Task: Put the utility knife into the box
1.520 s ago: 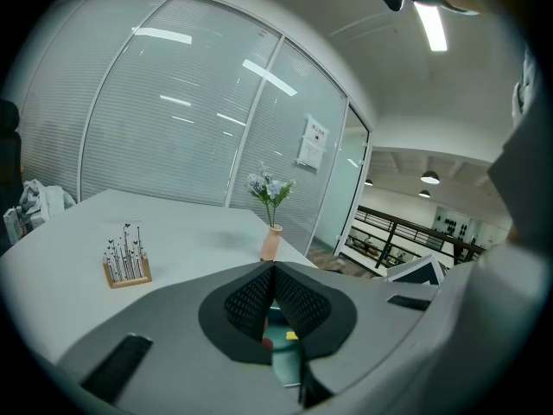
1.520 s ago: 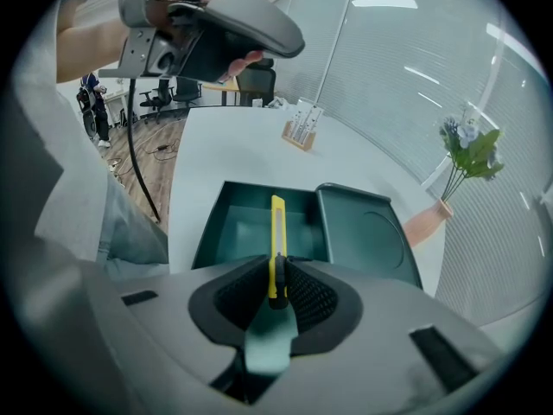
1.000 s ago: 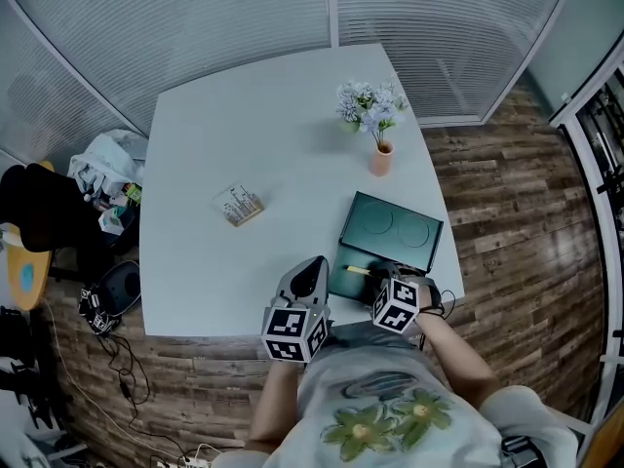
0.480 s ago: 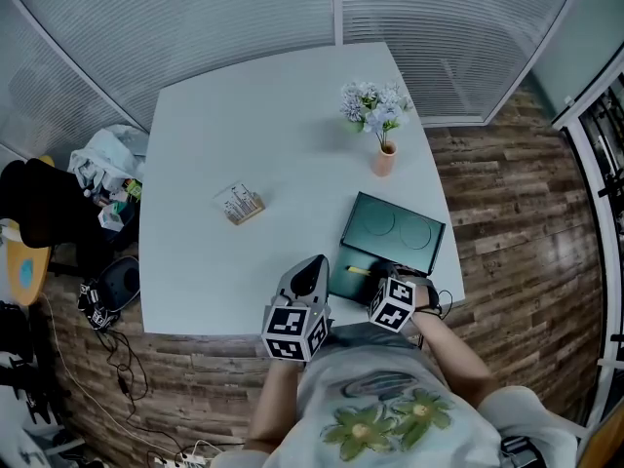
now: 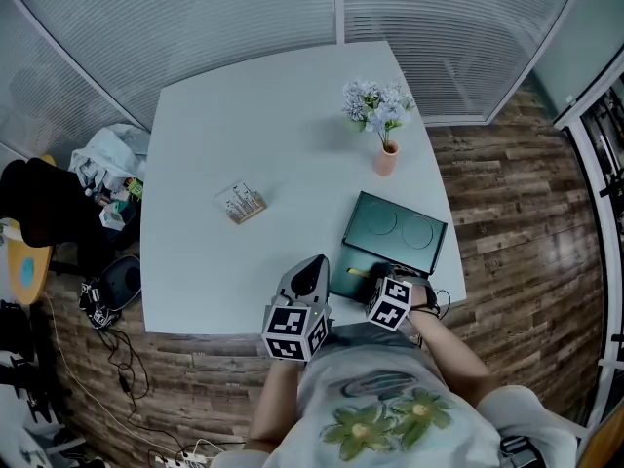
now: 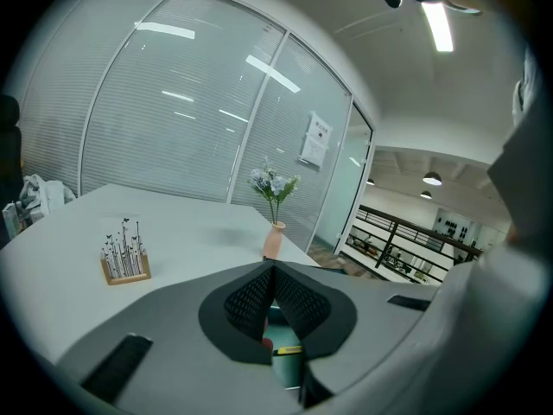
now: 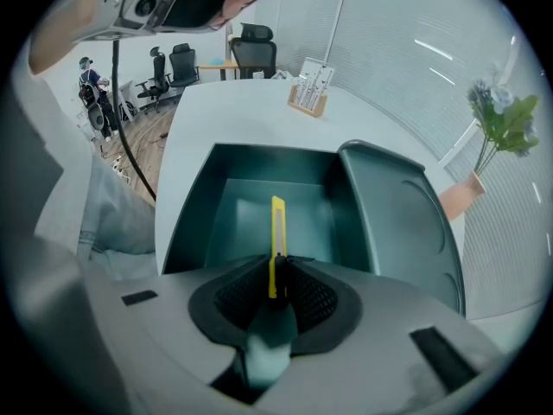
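Observation:
A dark green box [image 5: 363,261] lies open near the table's front right corner, its lid [image 5: 404,226] folded back on the far side. My right gripper [image 5: 378,277] hangs steeply over the box's near end and is shut on a yellow utility knife [image 5: 358,271]. In the right gripper view the utility knife [image 7: 277,232] sticks out from between the gripper's [image 7: 278,264] pads over the box's floor [image 7: 251,210], beside the lid [image 7: 402,223]. My left gripper [image 5: 313,263] rests just left of the box. Its pads [image 6: 251,296] meet with nothing held.
A small pink vase of flowers [image 5: 383,154] stands behind the box, and a wooden card stand [image 5: 240,204] sits mid-table. The table's front edge [image 5: 224,331] runs close to my body. Bags and cables [image 5: 107,178] lie on the floor at the left.
My right gripper has tipped slightly over the box with the knife still in it. My left gripper has stayed where it was.

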The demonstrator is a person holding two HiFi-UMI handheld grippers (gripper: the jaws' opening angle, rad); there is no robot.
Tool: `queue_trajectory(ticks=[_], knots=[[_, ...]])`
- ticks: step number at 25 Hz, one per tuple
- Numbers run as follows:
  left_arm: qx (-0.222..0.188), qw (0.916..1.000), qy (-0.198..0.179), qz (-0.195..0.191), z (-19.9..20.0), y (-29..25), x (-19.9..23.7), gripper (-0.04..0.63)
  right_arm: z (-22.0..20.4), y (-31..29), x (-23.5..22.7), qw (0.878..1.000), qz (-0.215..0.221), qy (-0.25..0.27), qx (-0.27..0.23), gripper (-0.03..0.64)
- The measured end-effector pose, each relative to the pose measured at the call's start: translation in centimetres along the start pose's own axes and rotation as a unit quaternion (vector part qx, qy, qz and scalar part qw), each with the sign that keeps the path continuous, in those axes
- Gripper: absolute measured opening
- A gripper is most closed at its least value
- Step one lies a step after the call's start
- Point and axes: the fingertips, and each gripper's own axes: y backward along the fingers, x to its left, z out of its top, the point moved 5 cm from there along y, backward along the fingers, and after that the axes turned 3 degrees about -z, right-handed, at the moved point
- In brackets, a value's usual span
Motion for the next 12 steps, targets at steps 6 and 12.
queue_trajectory(ticks=[6, 12], knots=[[0.003, 1.0000, 0.001, -0.001, 0.01, -0.05, 0.09, 0.000, -0.32, -0.46, 0.04, 1.000, 0.001, -0.002, 0.008, 0.072], [0.007, 1.0000, 0.002, -0.002, -0.06, -0.32, 0.35, 0.000, -0.22, -0.54, -0.09, 1.000, 0.006, -0.005, 0.008, 0.075]])
